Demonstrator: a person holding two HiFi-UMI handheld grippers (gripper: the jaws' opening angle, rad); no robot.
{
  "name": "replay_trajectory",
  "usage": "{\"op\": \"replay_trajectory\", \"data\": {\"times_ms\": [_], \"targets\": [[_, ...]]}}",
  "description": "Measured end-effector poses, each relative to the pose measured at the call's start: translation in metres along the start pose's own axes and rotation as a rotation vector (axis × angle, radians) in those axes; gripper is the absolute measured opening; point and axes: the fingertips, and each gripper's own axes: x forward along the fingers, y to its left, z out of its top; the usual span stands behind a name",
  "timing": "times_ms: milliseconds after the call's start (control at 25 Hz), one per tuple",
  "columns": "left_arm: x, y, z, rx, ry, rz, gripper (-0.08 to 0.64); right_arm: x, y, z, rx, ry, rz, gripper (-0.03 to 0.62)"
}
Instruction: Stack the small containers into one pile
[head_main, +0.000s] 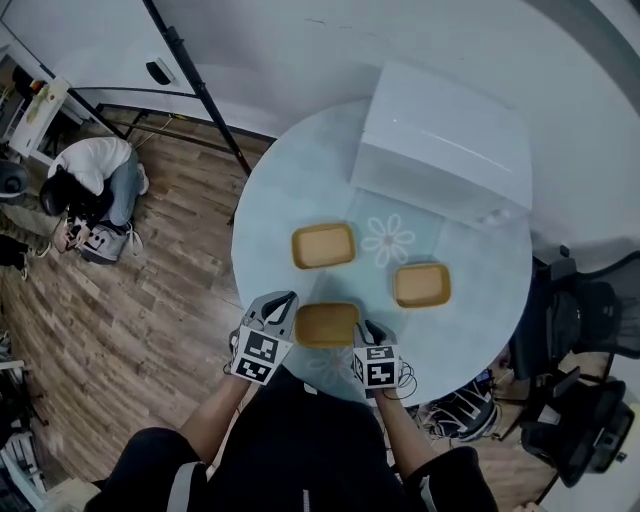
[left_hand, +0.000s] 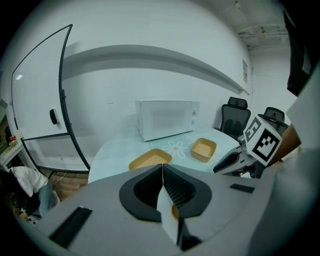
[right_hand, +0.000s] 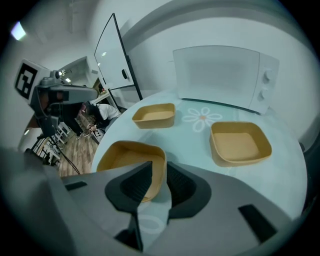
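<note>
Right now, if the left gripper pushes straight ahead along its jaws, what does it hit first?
Probably the shallow tan rectangular container, the left one of the far two, dead ahead of the left gripper, jaws closed. Height is unclear, so it might pass over and reach the white microwave behind.

Round, perhaps glass, table (head_main: 280, 200) bearing three tan containers (head_main: 323, 245) and a white microwave (head_main: 440, 150).

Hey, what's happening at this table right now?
A person holding two grippers seems about to stack three tan containers on a round table. The right gripper has its open jaws astride a wall of the nearest container, not yet clamped. The left gripper is shut, empty, beside it. The other two containers sit apart, unstacked.
</note>
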Motion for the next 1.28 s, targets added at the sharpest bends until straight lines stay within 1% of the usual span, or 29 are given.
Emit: {"op": "replay_trajectory", "data": {"times_ms": [360, 520, 600, 640, 1040, 1280], "targets": [[-0.005, 0.011, -0.011, -0.022, 0.024, 0.027, 0.014, 0.025, -0.008, -0.022, 0.020, 0.101, -0.014, 0.083], [-0.005, 0.012, -0.015, -0.031, 0.031, 0.031, 0.014, 0.031, -0.009, -0.026, 0.052, 0.128, -0.017, 0.083], [-0.005, 0.011, -0.016, -0.034, 0.033, 0.031, 0.014, 0.034, -0.008, -0.027, 0.062, 0.142, -0.007, 0.077], [-0.004, 0.010, -0.016, -0.035, 0.033, 0.032, 0.014, 0.034, -0.007, -0.028, 0.066, 0.145, -0.003, 0.063], [-0.003, 0.007, -0.016, -0.037, 0.030, 0.026, 0.014, 0.026, -0.009, -0.022, 0.130, 0.125, 0.011, 0.037], [-0.001, 0.005, -0.014, -0.029, 0.023, 0.015, 0.014, 0.006, -0.016, -0.003, 0.161, 0.073, 0.016, 0.035]]}}
